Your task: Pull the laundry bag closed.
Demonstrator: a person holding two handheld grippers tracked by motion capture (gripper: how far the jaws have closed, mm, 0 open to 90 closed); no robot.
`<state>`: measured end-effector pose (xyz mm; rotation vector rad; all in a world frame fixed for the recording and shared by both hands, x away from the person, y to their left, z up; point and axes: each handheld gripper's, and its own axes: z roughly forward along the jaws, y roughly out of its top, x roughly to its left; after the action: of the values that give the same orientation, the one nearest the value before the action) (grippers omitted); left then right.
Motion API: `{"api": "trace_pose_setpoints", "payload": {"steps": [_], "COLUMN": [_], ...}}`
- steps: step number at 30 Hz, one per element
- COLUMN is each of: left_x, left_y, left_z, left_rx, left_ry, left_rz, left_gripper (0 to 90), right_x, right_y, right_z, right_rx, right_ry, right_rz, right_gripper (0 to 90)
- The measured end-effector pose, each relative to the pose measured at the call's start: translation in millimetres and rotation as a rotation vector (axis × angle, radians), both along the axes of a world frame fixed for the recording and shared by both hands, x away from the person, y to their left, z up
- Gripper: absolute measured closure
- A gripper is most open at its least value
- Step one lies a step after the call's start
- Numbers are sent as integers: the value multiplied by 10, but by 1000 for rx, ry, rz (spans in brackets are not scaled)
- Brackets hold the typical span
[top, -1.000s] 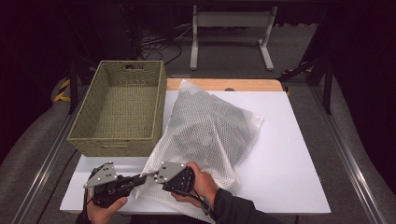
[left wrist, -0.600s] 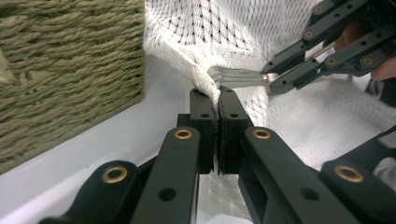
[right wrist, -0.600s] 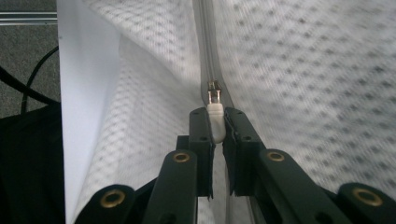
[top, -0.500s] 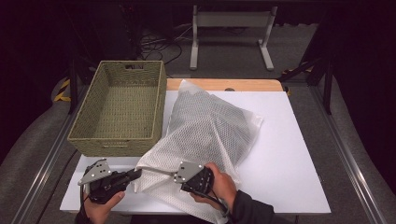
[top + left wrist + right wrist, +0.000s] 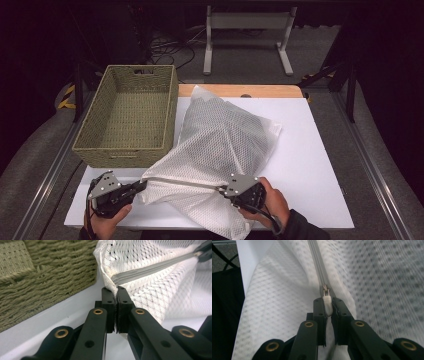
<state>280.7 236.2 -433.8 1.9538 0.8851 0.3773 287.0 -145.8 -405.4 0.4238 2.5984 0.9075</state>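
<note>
A white mesh bag [image 5: 220,150] is laid on the white bench [image 5: 310,165], just beside a woven basket [image 5: 130,115]. Its near corner is clamped by the left tool [image 5: 116,293] (jaws pressed together on the fabric). The zipper pull [image 5: 327,305] is pinched by the right tool [image 5: 327,303], with the zipper [image 5: 185,183] stretched taut between both tools.

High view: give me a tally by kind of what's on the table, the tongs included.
Mesh laundry bag: 1
Woven basket: 1
White board: 1
Tongs: 2, left tongs shut on the bag's corner, right tongs shut on the zipper pull
Total: 5
</note>
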Motion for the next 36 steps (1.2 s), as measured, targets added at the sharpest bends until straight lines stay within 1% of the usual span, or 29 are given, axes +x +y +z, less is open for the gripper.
{"api": "trace_pose_setpoints", "payload": {"steps": [2, 3, 5, 6, 7, 9, 11, 13, 14, 15, 16, 17, 19, 20, 21, 22, 23, 24, 26, 27, 30, 31, 32, 33, 35, 36], "left_x": [14, 28, 49, 61, 61, 72, 86, 103, 110, 117, 127, 129, 139, 140, 142, 142, 145, 153, 157, 157, 161, 158, 157, 156, 157, 154], "left_y": [-10, 7, 58, 101, 101, 154, 209, 255, 268, 286, 300, 304, 319, 322, 327, 327, 338, 352, 355, 348, 357, 360, 365, 361, 347, 341], "left_z": [-8, -8, -4, -2, -2, -13, -22, -29, -29, -36, -44, -49, -43, -35, -31, -31, -31, -49, -54, -58, -64, -68, -69, -74, -82, -84], "left_rx": [21, 21, 8, 1, 1, 0, 4, 5, 18, 18, 15, 26, 32, 34, 31, 31, 35, 39, 48, 39, 35, 29, 36, 35, 39, 44], "left_ry": [-5, -6, -8, -3, -3, -1, 2, 7, 3, 4, 10, 14, -2, -10, -12, -12, -7, 3, 7, 14, 18, 23, 21, 22, 29, 29], "left_rz": [7, 11, 39, 50, 50, 73, 91, 99, 103, 106, 104, 113, 119, 128, 134, 134, 137, 142, 141, 141, 129, 124, 122, 120, 116, 110], "left_gripper": [872, 872, 873, 872, 873, 873, 873, 873, 873, 874, 874, 875, 874, 874, 875, 875, 875, 875, 875, 875, 875, 875, 874, 875, 874, 875], "right_x": [-16, -25, -57, -82, -82, -159, -195, -229, -243, -249, -252, -259, -281, -290, -302, -309, -309, -320, -342, -351, -358, -353, -343, -321, -290, -285], "right_y": [-84, -127, -210, -233, -233, -271, -291, -328, -355, -380, -420, -452, -500, -528, -552, -580, -580, -649, -685, -696, -718, -730, -749, -777, -819, -828], "right_z": [-8, -5, 12, 16, 16, -4, -31, -68, -98, -123, -146, -149, -144, -143, -148, -158, -158, -192, -207, -212, -220, -228, -241, -253, -280, -286], "right_rx": [3, 8, 31, 33, 33, 27, 22, 11, 8, -2, -1, 11, 9, 16, 18, -2, -2, 1, -3, -5, -12, -18, -20, -35, -18, -23], "right_ry": [8, 9, 27, 33, 33, 41, 49, 59, 72, 74, 80, 92, 86, 86, 84, 69, 69, 86, 81, 81, 77, 71, 61, 53, 71, 65], "right_rz": [-9, -16, -21, -20, -20, -14, -12, -20, -38, -46, -47, -56, -65, -64, -70, -81, -81, -92, -95, -92, -97, -101, -120, -128, -138, -141], "right_gripper": [826, 826, 826, 826, 826, 826, 826, 826, 826, 826, 826, 826, 826, 826, 826, 826, 826, 826, 826, 826, 826, 826, 826, 826, 826, 826]}}
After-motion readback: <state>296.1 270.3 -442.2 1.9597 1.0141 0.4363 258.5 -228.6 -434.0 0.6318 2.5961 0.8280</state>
